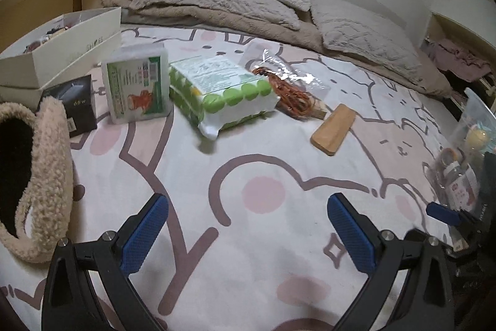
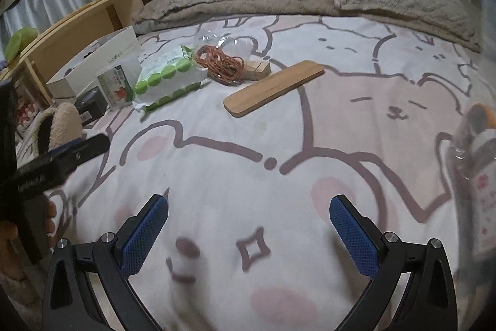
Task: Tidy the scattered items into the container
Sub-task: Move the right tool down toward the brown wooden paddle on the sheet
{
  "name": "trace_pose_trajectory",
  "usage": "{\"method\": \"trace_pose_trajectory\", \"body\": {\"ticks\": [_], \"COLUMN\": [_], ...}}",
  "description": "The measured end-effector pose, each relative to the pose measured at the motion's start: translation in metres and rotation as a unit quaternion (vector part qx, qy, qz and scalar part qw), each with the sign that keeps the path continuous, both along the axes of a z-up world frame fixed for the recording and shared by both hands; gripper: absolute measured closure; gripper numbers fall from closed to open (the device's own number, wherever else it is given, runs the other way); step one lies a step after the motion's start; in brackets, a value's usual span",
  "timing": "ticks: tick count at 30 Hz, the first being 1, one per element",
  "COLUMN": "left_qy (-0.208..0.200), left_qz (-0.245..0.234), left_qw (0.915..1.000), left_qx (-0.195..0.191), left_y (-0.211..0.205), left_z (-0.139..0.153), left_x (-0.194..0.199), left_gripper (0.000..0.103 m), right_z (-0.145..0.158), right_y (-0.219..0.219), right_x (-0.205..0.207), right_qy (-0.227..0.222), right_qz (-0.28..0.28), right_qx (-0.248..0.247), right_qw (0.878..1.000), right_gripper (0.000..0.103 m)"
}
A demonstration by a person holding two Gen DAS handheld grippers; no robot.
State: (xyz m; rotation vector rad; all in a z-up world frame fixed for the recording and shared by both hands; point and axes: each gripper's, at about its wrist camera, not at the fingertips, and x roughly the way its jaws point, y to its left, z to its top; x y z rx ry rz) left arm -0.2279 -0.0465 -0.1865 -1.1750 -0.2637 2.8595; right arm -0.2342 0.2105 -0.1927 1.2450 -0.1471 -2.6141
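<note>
I have both tools hovering over the bed (image 1: pixel 248 145) with nothing in them: the left hand-held gripper (image 1: pixel 248 225) is released, jaws wide apart, and the right hand-held gripper (image 2: pixel 248 225) is the same.

The container looks to be the white box (image 1: pixel 62 51) at the far left edge of the bed, already holding some small things I cannot make out. The scattered items lie between it and the middle of the bed.

Risks, as I judge them: the clear bag (image 1: pixel 288 73) around the orange cord (image 1: pixel 288 98) is slippery and could slide out of a pinch or snag the cord. The soft tissue packs may squash or tip. The thin wooden board (image 1: pixel 333 129) lies flat on bedding, so a finger could push it down rather than get under it.

Count: two tissue packs, one upright (image 1: pixel 138 89), one green-dotted (image 1: pixel 223 95); one bagged cord; one board; one black box (image 1: pixel 74 104); one fleecy slipper (image 1: pixel 40 176).
</note>
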Motion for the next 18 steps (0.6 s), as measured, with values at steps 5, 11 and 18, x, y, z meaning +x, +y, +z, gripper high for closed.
{"method": "trace_pose_trajectory", "body": {"ticks": [5,11,18], "left_qy": [-0.005,-0.022,-0.037], "left_qz": [-0.001,-0.009,-0.012], "left_qw": [0.9999,0.9994,0.9991], "left_qx": [-0.014,-0.024,-0.016], "left_y": [0.001,0.002,0.003], "left_z": [-0.011,-0.024,-0.031], "left_x": [-0.005,-0.010,-0.014], "left_gripper": [0.000,0.000,0.000], "right_z": [-0.001,0.002,-0.003], "right_y": [-0.005,-0.008,-0.009], "right_x": [-0.038,-0.094,-0.154], "right_qy": [-0.005,-0.006,-0.013], "right_qz": [-0.016,-0.061,-0.113], "right_qx": [0.009,0.019,0.034], "right_qw": [1.000,0.998,0.993], "right_gripper": [0.000,0.000,0.000]}}
